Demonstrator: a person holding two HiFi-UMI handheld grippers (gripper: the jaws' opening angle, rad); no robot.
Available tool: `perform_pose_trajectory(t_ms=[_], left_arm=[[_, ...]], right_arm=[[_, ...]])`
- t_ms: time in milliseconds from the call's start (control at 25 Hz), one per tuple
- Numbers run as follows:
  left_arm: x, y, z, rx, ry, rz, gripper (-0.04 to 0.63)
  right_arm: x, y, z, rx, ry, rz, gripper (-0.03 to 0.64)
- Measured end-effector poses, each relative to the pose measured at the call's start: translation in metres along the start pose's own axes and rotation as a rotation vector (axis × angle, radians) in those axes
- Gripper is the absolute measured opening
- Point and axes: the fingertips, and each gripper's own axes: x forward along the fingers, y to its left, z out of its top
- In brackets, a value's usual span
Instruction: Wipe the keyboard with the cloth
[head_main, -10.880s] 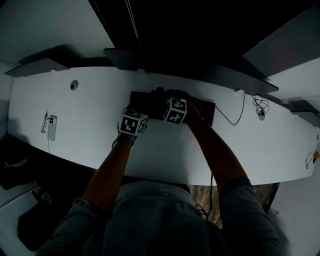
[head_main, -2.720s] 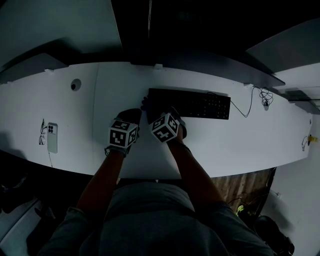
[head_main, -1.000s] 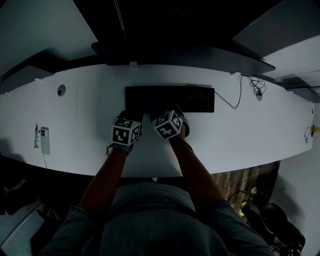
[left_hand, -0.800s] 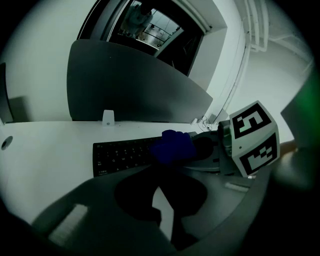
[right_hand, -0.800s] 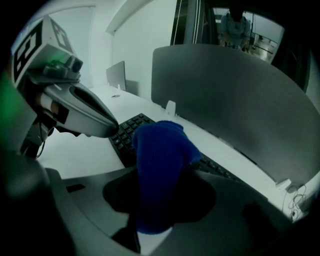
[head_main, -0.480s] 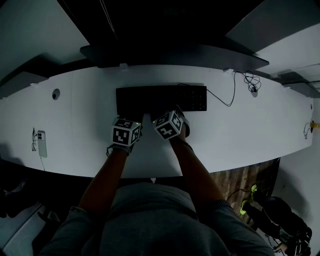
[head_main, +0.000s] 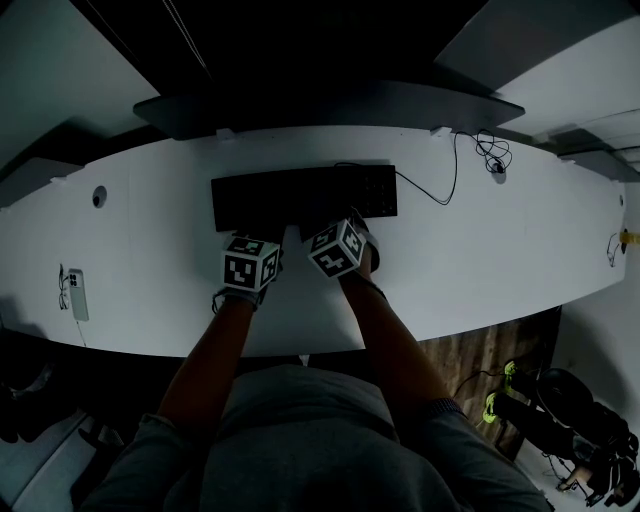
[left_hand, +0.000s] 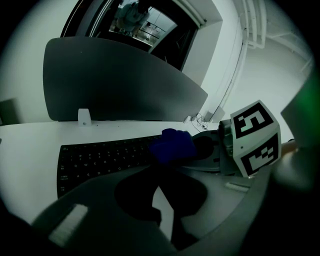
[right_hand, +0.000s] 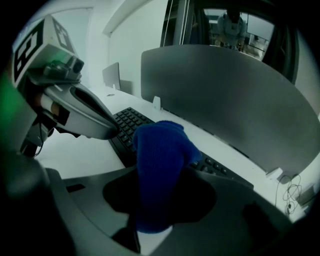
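A black keyboard (head_main: 300, 194) lies on the white desk (head_main: 480, 250), its left half also showing in the left gripper view (left_hand: 105, 157). My right gripper (right_hand: 157, 172) is shut on a blue cloth (right_hand: 159, 150), which bulges up out of the jaws just in front of the keyboard's near edge. From the left gripper view the cloth (left_hand: 172, 146) hangs over the keys' near edge. My left gripper (left_hand: 159, 176) stands beside it to the left, jaws together with nothing in them, over bare desk before the keyboard. In the head view both marker cubes (head_main: 248, 265) sit side by side.
A grey divider panel (head_main: 330, 105) runs behind the keyboard. The keyboard's cable (head_main: 440, 180) trails right to a coil. A phone (head_main: 75, 294) lies at far left near the desk's front edge, and a round cable hole (head_main: 99, 197) is at left.
The head camera has swung, so the keyboard and phone slide left in the picture. Both grippers hold their place in front of the keyboard; earlier the right one was over the keys.
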Motion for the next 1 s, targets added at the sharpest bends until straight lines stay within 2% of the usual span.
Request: perform_pose_trajectory(t_ms=[1000], left_arm=[[0.048,-0.062,0.010,0.024,0.017,-0.017,0.008]], right_arm=[[-0.024,-0.047,-0.044,0.050,-0.021,-0.001,0.161]])
